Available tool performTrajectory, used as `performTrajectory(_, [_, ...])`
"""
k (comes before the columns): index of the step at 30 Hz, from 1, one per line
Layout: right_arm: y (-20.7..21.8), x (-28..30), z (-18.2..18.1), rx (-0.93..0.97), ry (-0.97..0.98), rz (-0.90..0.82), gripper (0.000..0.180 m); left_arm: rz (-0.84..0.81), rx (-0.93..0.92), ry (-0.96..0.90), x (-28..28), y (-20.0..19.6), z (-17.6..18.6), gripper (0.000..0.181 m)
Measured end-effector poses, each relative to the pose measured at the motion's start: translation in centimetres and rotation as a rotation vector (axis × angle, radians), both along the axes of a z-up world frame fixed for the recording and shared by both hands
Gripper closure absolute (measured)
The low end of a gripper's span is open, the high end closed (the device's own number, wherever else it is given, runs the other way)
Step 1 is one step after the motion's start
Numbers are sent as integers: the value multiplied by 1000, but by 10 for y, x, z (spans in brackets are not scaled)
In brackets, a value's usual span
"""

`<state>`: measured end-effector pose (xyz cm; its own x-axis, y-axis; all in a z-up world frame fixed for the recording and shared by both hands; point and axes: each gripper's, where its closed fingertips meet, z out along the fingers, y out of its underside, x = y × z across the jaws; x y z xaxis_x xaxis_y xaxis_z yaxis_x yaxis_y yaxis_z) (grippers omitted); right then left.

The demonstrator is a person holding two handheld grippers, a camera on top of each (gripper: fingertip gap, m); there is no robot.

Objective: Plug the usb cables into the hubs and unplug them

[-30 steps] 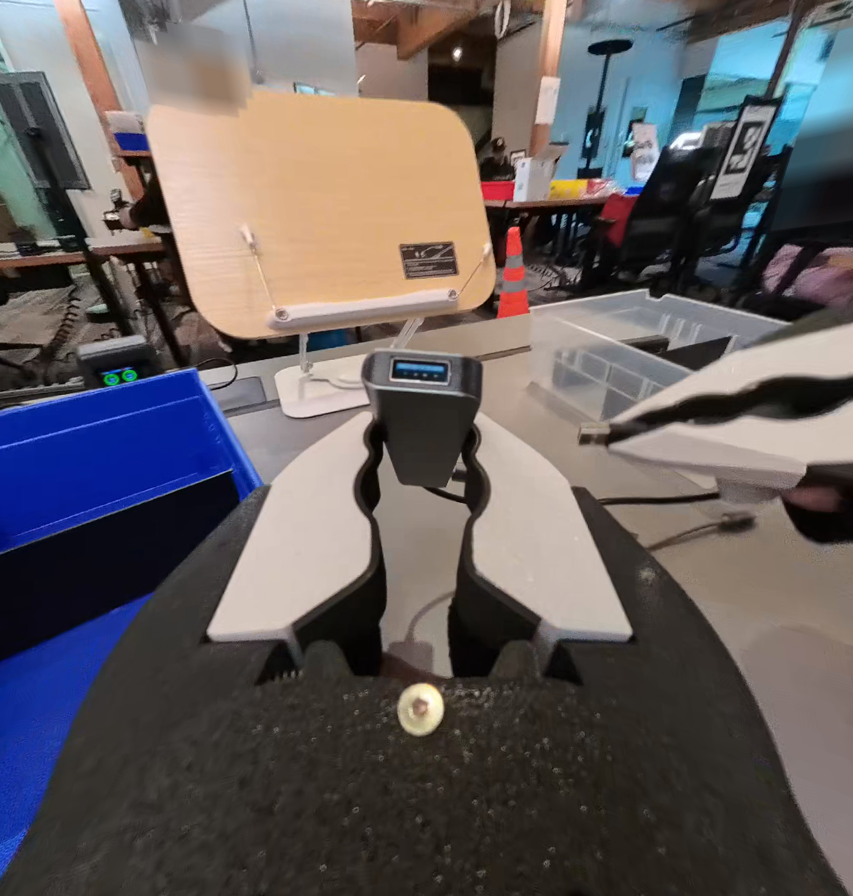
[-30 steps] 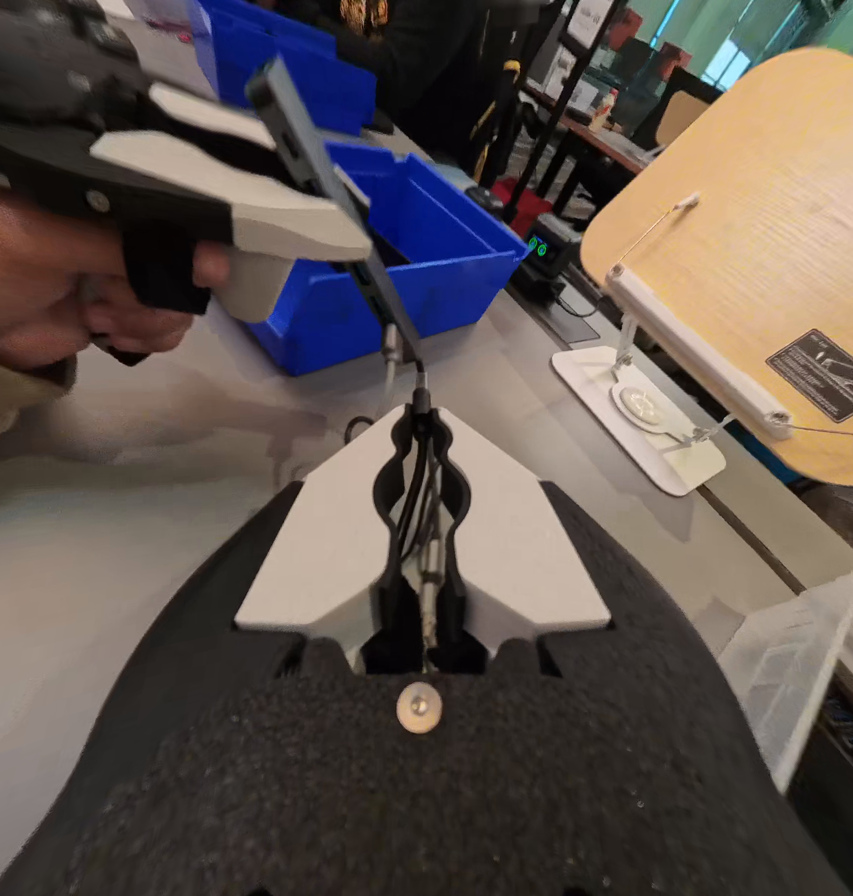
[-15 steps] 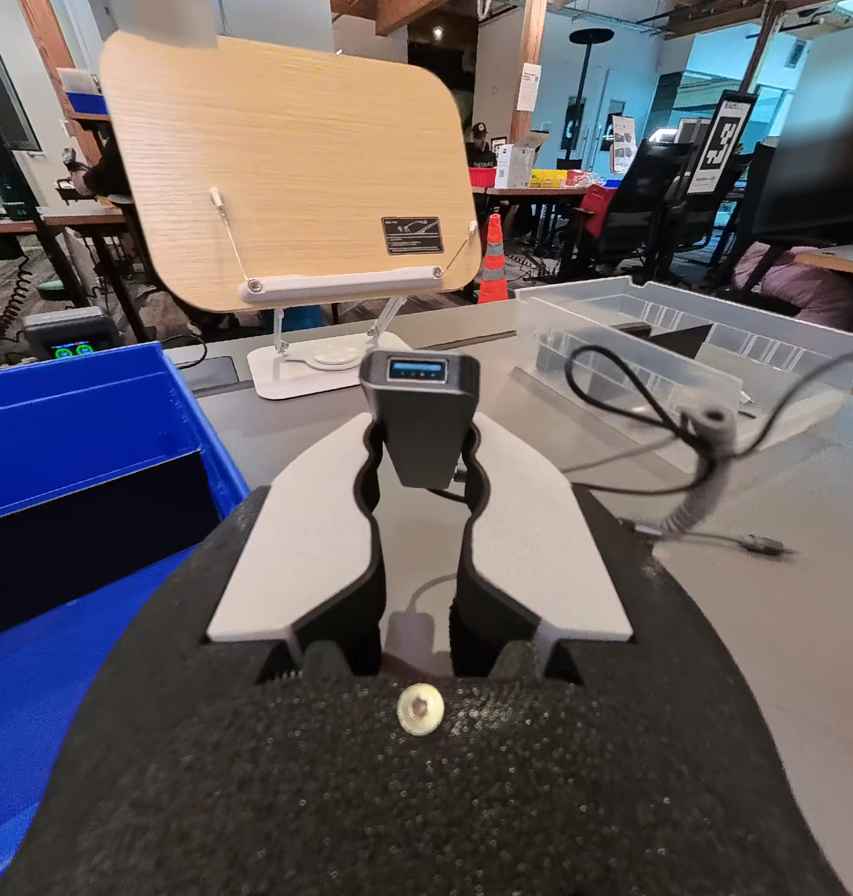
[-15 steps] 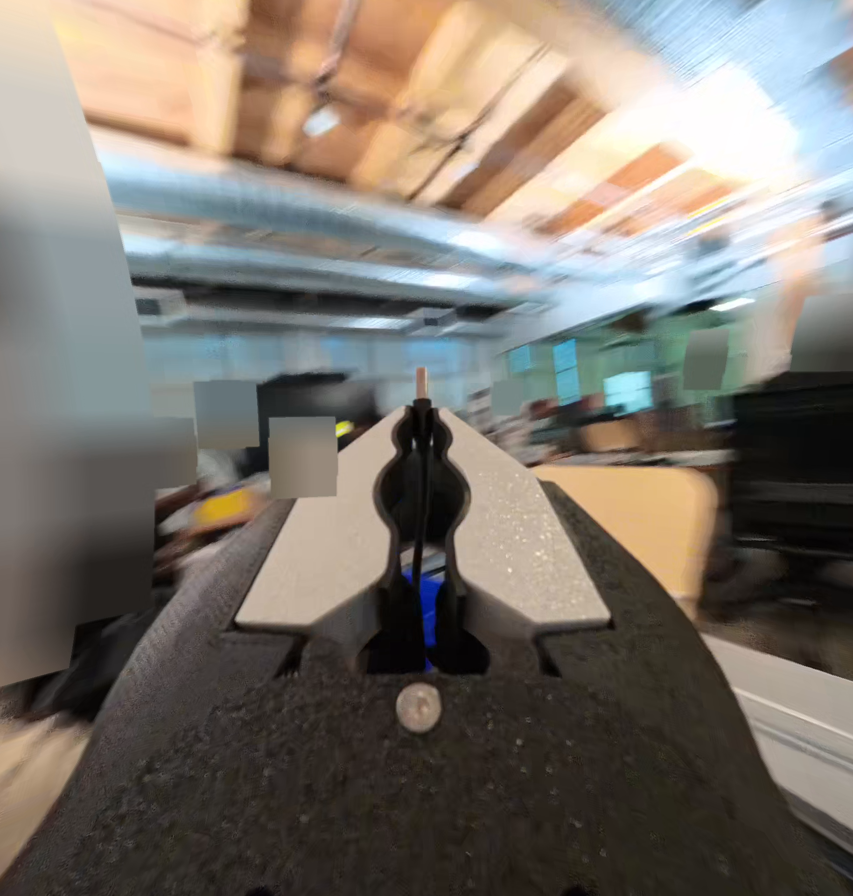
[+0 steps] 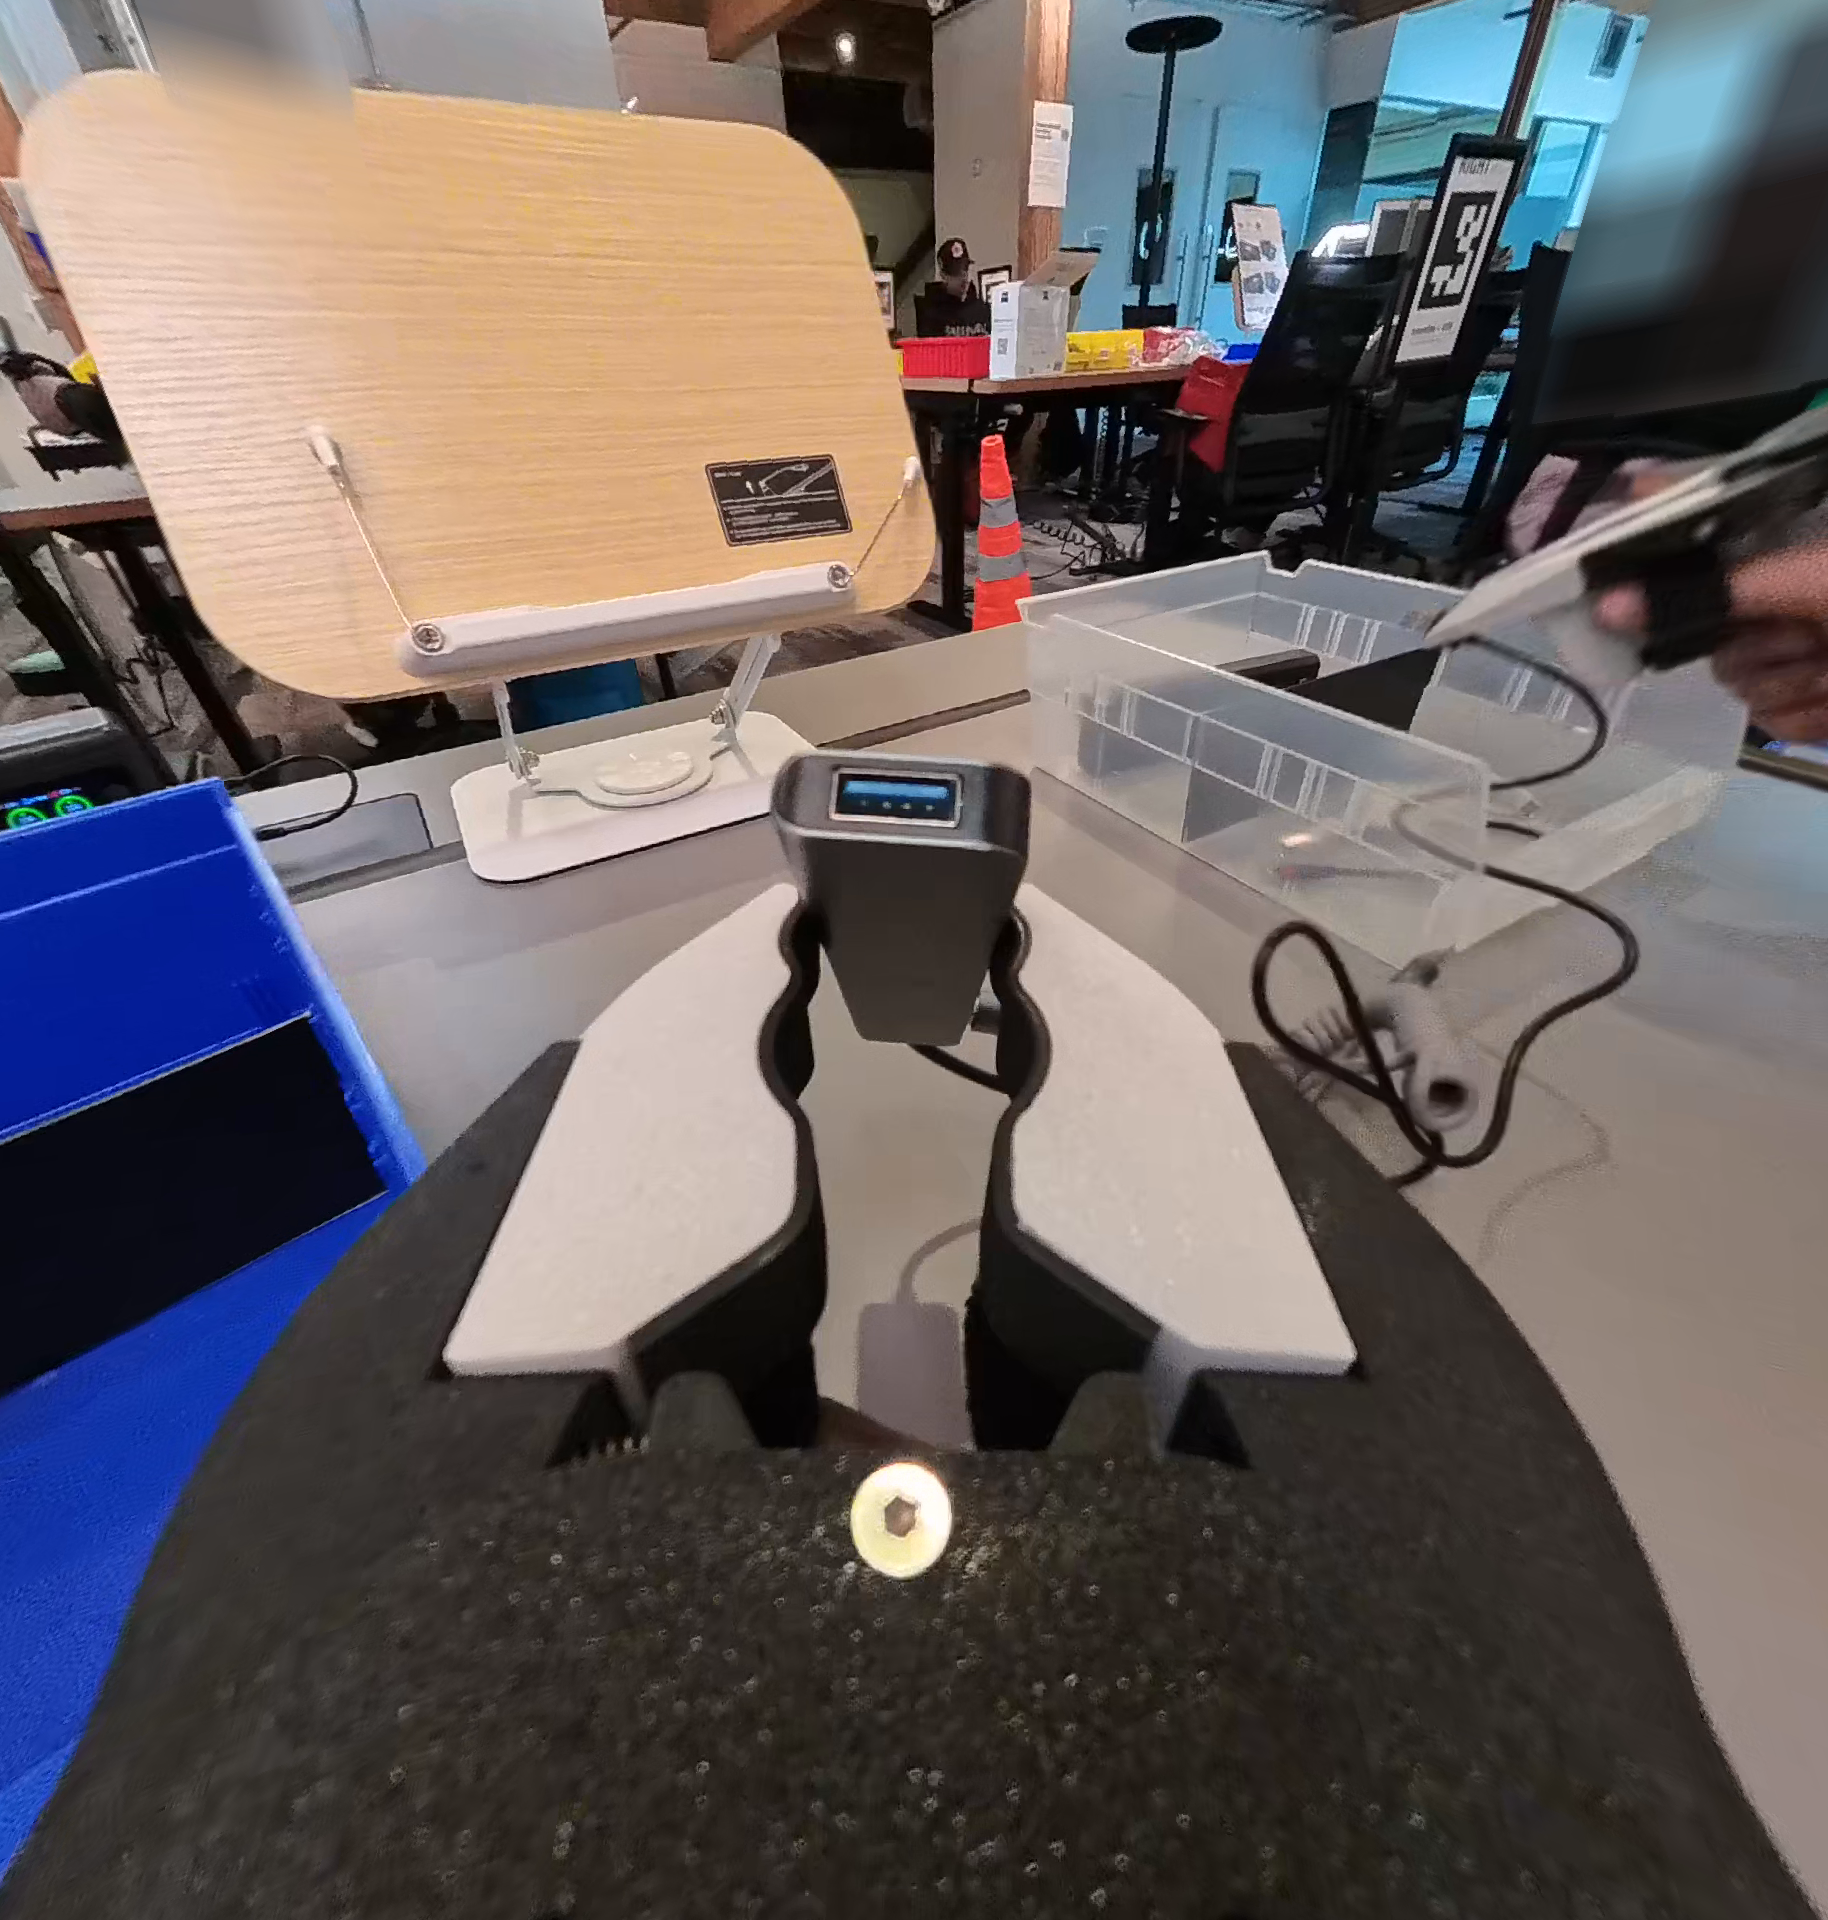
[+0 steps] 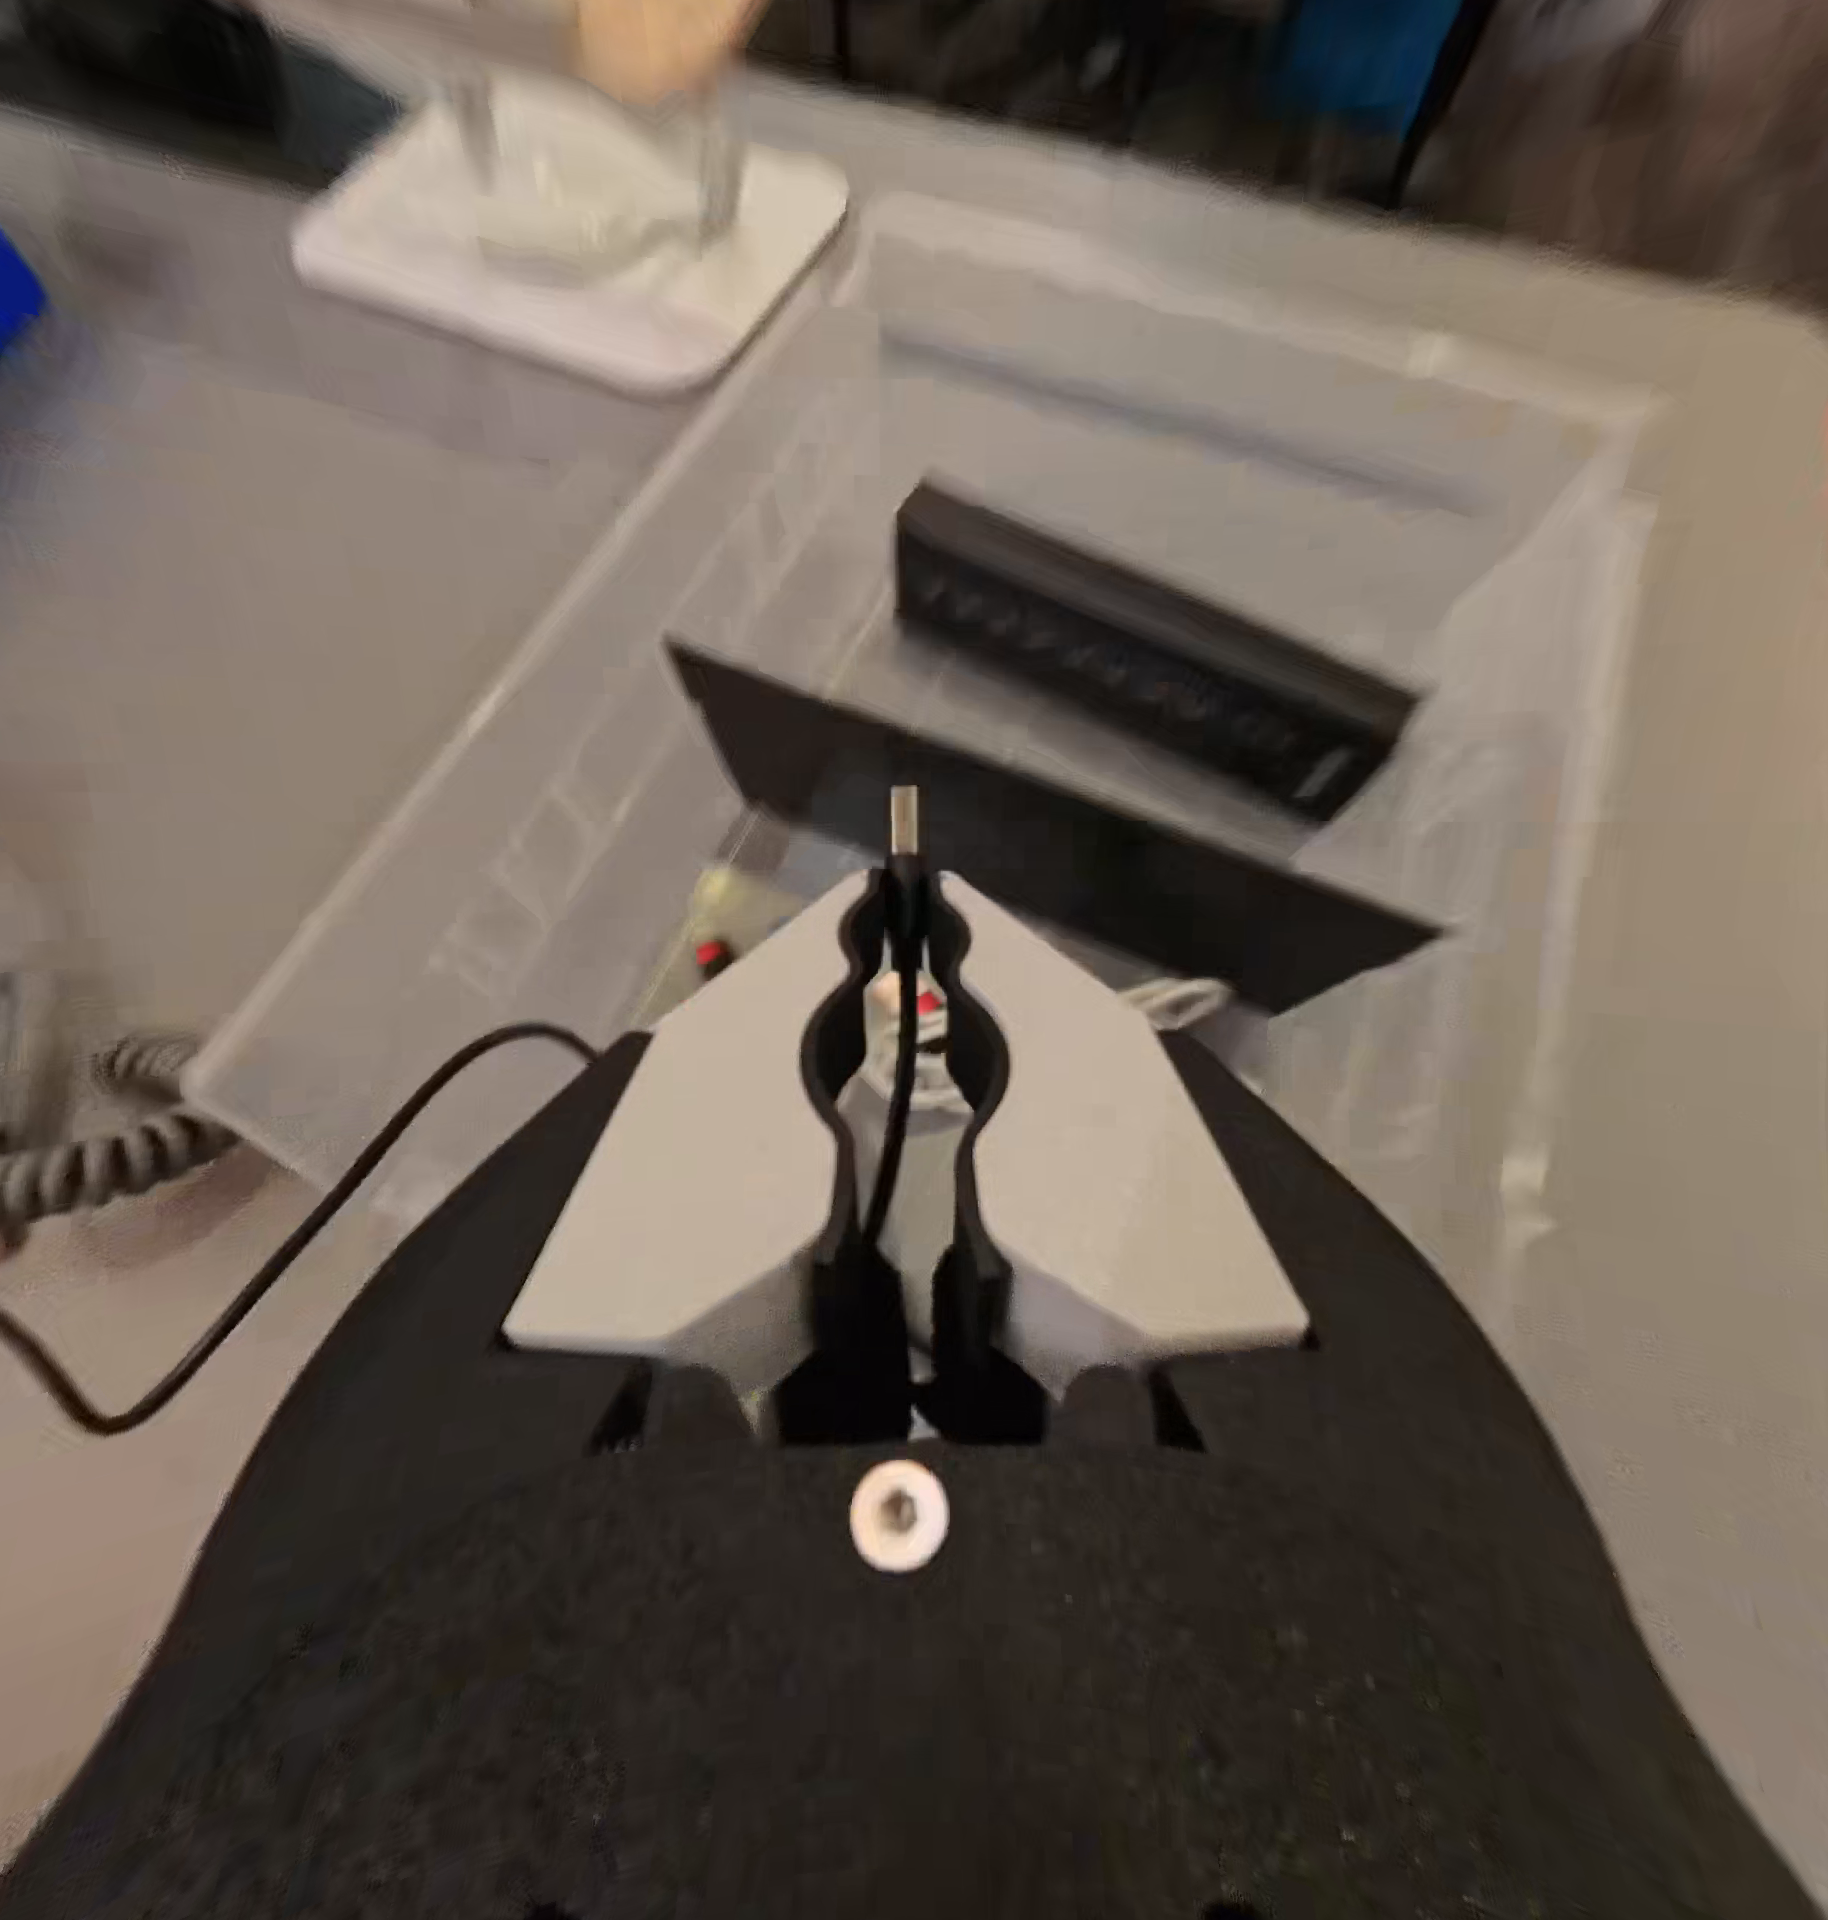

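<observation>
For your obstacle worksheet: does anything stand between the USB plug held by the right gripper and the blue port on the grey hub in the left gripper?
Nothing visible does. The slim grey metal hub, clamped in the left gripper, shows its blue port unobstructed. The right gripper holds the black cable's silver USB plug off to the side, over the clear plastic bin.

Black label (image 5: 780, 500) on wooden stand (image 5: 474, 374); writing too small to read.

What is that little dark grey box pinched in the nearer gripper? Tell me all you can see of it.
The USB hub is a small, slim, dark grey block, metal by its look, with rounded edges. Its end face, pointing away from the camera, holds one blue-lined port, empty. The left gripper clamps its sides, holding it above the grey table. A thin dark cable trails from beneath it.
</observation>
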<state>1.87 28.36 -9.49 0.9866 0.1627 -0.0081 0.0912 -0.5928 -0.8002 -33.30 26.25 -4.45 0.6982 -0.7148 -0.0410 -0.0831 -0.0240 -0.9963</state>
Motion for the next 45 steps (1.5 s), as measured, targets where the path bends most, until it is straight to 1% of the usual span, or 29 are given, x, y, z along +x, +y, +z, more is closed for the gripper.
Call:
performTrajectory(2, [-3, -19, -30, -141, 13, 70, 169, -5, 1, 2, 2, -1, 0, 149])
performTrajectory(4, [-3, -30, -33, -158, -7, 96, 149, -4, -5, 2, 2, -1, -2, 149])
performTrajectory(6, [-1, -39, -14, -101, -7, 107, 144, -1, -11, 4, 2, 0, -3, 149])
performTrajectory(8, [-2, -50, 13, -42, 6, 107, 134, -1, -16, 1, 2, 1, -4, 149])
performTrajectory(9, [-4, -63, 30, 0, 24, 136, 133, 1, -20, 2, 2, 2, -4, 149])
performTrajectory(11, [-16, -115, 66, 102, 94, 316, 134, 3, -29, 0, 1, 3, -6, 149])
performTrajectory(12, [-28, -147, 77, 129, 135, 441, 135, 1, -33, -5, 1, 3, -6, 149])
performTrajectory(13, [-43, -179, 80, 116, 172, 571, 136, 1, -38, -9, 1, 3, -6, 149])
performTrajectory(15, [-68, -228, 62, 4, 192, 772, 138, 0, -47, -21, 1, 4, -6, 149])
performTrajectory(16, [-71, -243, 48, -32, 182, 807, 138, -1, -51, -27, 0, 4, -6, 149])
performTrajectory(18, [-67, -261, 18, -112, 175, 809, 140, 1, -53, -34, -1, 4, -4, 149])
performTrajectory(19, [-71, -270, 4, -165, 181, 843, 153, 4, -52, -34, -2, 4, -4, 149])
performTrajectory(20, [-78, -276, -7, -206, 161, 890, 174, 10, -49, -31, -4, 4, -4, 149])
performTrajectory(21, [-82, -279, -12, -209, 124, 922, 175, 20, -47, -24, -6, 6, -4, 149])
performTrajectory(22, [-91, -285, -9, -184, 109, 993, 176, 30, -46, -16, -8, 7, -5, 149])
performTrajectory(24, [-119, -301, 16, -69, 129, 1177, 177, 42, -49, -13, -11, 10, -6, 149])
performTrajectory(26, [-150, -312, 51, -6, 273, 1332, 178, 40, -63, -19, -12, 12, -8, 149])
performTrajectory(27, [-163, -311, 63, 0, 331, 1390, 178, 43, -68, -20, -13, 13, -8, 149])
performTrajectory(29, [-177, -301, 74, 16, 353, 1457, 178, 70, -84, -15, -17, 17, -11, 149])
performTrajectory(32, [-173, -277, 90, 74, 368, 1421, 178, 114, -128, -35, -28, 25, -13, 149])
performTrajectory(33, [-178, -266, 105, 117, 426, 1441, 178, 158, -136, -24, -36, 31, -16, 149])
performTrajectory(34, [-185, -253, 131, 204, 518, 1461, 178, 226, -125, 10, -48, 39, -19, 149])
performTrajectory(35, [-185, -236, 155, 304, 572, 1439, 178, 256, -115, 26, -58, 44, -20, 149])
performTrajectory(36, [-178, -219, 167, 353, 556, 1363, 179, 240, -120, -10, -62, 45, -16, 149])
performTrajectory(37, [-163, -202, 168, 366, 474, 1250, 178, 218, -121, -56, -63, 43, -8, 149])
performTrajectory(38, [-153, -185, 167, 373, 406, 1160, 178, 217, -110, -60, -63, 42, -4, 149])
performTrajectory(40, [-134, -156, 172, 416, 342, 984, 179, 217, -84, -16, -58, 40, -5, 149])
performTrajectory(43, [-104, -122, 173, 462, 199, 739, 178, 141, -90, -31, -40, 33, -11, 149])
performTrajectory(45, [-101, -113, 184, 509, 186, 685, 178, 116, -82, -25, -33, 29, -11, 149])
